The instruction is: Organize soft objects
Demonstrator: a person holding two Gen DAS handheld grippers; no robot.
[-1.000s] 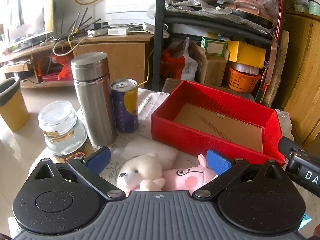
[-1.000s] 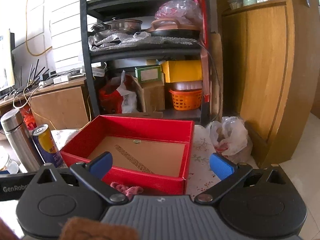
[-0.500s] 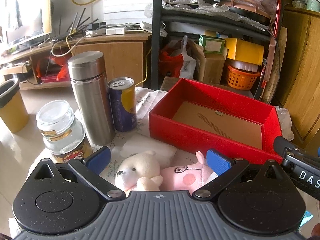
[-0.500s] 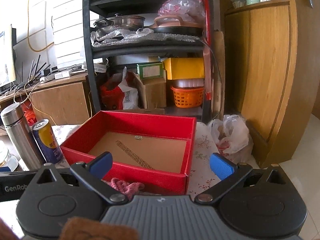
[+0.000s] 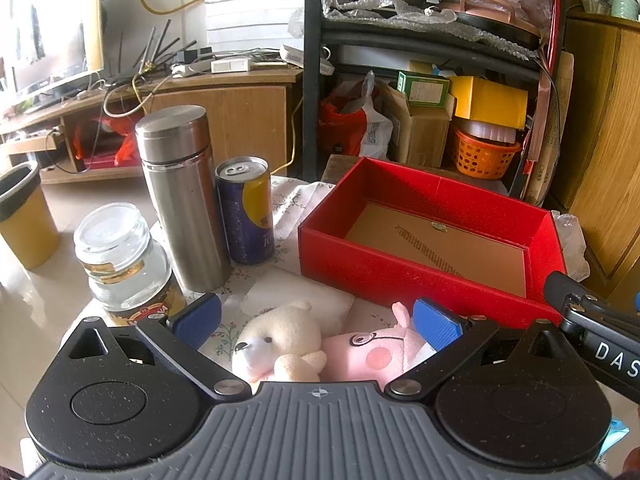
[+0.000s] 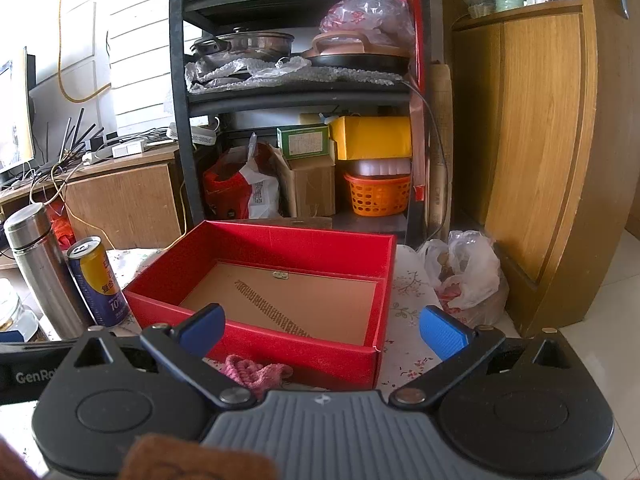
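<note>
Both wrists creep forward; left gripper (image 5: pixel 316 318) fingers spread wide, white teddy bear (image 5: pixel 280 338) dead ahead between them; right gripper (image 6: pixel 323 330) open too.

Right gripper (image 6: pixel 322 328) spread wide, pink knit cloth (image 6: pixel 256 372) between its fingers — red box (image 6: pixel 280 304) just behind

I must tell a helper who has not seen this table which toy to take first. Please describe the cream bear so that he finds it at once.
Find the open red box on the flowered tablecloth. Just in front of its near wall, two plush toys lie side by side between the fingers of the left tool. The cream bear is the one nearer the steel flask; its neighbour, the pink pig, has a round cheek patch.
</note>
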